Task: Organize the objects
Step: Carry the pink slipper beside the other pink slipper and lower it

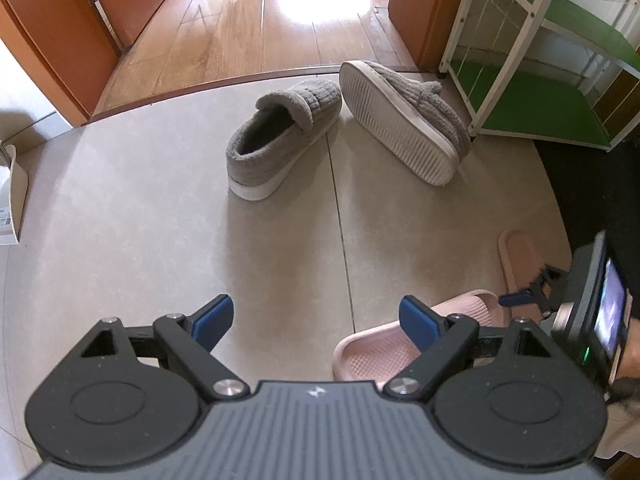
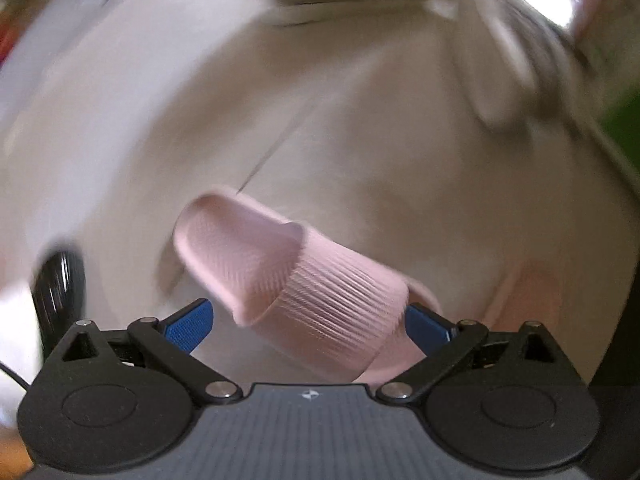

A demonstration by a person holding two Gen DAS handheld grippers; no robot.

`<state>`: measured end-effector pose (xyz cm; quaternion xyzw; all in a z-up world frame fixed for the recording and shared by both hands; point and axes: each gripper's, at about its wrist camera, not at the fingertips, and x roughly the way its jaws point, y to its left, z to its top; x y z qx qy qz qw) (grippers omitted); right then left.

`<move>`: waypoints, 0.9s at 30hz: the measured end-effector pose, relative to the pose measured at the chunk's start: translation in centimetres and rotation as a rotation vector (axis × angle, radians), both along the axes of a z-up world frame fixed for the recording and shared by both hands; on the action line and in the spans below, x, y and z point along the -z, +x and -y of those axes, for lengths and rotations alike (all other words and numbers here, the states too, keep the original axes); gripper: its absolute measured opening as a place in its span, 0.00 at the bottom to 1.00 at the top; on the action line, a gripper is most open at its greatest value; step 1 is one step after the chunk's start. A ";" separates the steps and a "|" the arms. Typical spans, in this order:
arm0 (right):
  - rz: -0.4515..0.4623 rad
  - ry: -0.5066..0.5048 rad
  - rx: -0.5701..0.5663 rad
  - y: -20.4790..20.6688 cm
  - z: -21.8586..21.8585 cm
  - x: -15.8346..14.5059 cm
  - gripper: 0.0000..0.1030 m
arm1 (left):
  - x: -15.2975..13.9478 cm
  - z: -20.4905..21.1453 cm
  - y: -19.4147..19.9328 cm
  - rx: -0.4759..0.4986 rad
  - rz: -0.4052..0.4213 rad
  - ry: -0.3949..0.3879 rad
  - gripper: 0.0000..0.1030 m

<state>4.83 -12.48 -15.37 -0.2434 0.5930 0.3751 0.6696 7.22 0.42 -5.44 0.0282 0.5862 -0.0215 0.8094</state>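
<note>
Beyond left gripper (image 1: pixel 316 322): grey slippers (image 1: pixel 280 136); right view blurred.

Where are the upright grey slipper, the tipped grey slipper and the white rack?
upright grey slipper (image 1: pixel 280 140), left wrist view, fuzzy upper.
tipped grey slipper (image 1: pixel 396 124), left wrist view, ribbed white sole.
white rack (image 1: pixel 516 40), left wrist view, front frame post.

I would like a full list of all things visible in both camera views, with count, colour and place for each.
grey slippers: 2, grey plush with white soles, far on the floor; one upright, the other tipped on its side near the rack.
pink slides: 2, pink, near right; one between the right gripper's fingers, the other on the floor.
shoe rack: 1, white frame with green shelves, far right.
door: 1, orange-brown, far left.
white box: 1, left edge.
left gripper: 1, black with blue pads, open, empty.
right gripper: 1, same colours, open around a slide.
</note>
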 end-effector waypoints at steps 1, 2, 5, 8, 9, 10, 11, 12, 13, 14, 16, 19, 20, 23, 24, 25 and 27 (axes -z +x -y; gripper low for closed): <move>0.029 -0.017 -0.098 -0.6 -0.8 0.2 1.00 | 0.0 0.0 0.0 0.001 -0.001 0.001 0.87; 0.068 -0.041 -0.214 -1.3 -1.6 0.5 1.00 | 0.1 0.0 0.0 0.001 -0.002 0.001 0.87; 0.144 -0.108 -0.497 -3.2 -3.0 1.8 1.00 | 0.4 0.1 0.0 0.005 -0.010 0.002 0.87; 0.191 -0.155 -0.696 -4.4 -3.8 3.7 1.00 | 0.8 0.1 0.1 0.008 -0.026 0.002 0.87; 0.199 -0.161 -0.733 -4.5 -3.9 4.2 1.00 | 0.9 0.1 0.1 0.010 -0.030 0.002 0.87; 0.199 -0.162 -0.759 -4.6 -4.1 4.7 1.00 | 1.1 0.2 0.1 0.013 -0.035 0.001 0.87; 0.193 -0.161 -0.779 -4.7 -4.4 5.3 1.00 | 1.2 0.2 0.2 0.015 -0.038 0.002 0.87; 0.200 -0.159 -0.791 -4.8 -4.6 5.6 1.00 | 1.3 0.2 0.1 0.016 -0.041 0.006 0.87; 0.213 -0.153 -0.805 -4.9 -4.8 5.9 1.00 | 1.4 0.2 0.2 0.017 -0.043 0.009 0.87; 0.220 -0.150 -0.820 -5.0 -4.8 6.2 1.00 | 1.5 0.2 0.2 0.016 -0.045 0.012 0.87; 0.234 -0.150 -0.839 -5.4 -5.0 6.9 0.98 | 1.7 0.1 0.2 0.013 -0.050 0.013 0.87; 0.246 -0.164 -0.793 -5.5 -5.1 7.2 0.93 | 1.7 0.0 0.3 0.009 -0.053 0.013 0.87; 0.251 -0.169 -0.748 -5.4 -5.1 7.0 0.91 | 1.7 0.0 0.3 0.008 -0.052 0.012 0.87; 0.262 -0.162 -0.590 -5.0 -4.7 6.2 0.91 | 1.5 0.0 0.4 0.006 -0.049 0.009 0.87; 0.268 -0.159 -0.520 -4.9 -4.6 5.8 0.91 | 1.4 0.1 0.4 0.007 -0.046 0.007 0.87; 0.267 -0.159 -0.450 -4.7 -4.4 5.4 0.91 | 1.3 0.1 0.3 0.008 -0.044 0.005 0.87; 0.251 -0.160 -0.286 -4.4 -4.1 4.7 0.91 | 1.2 0.3 0.3 0.011 -0.038 0.006 0.87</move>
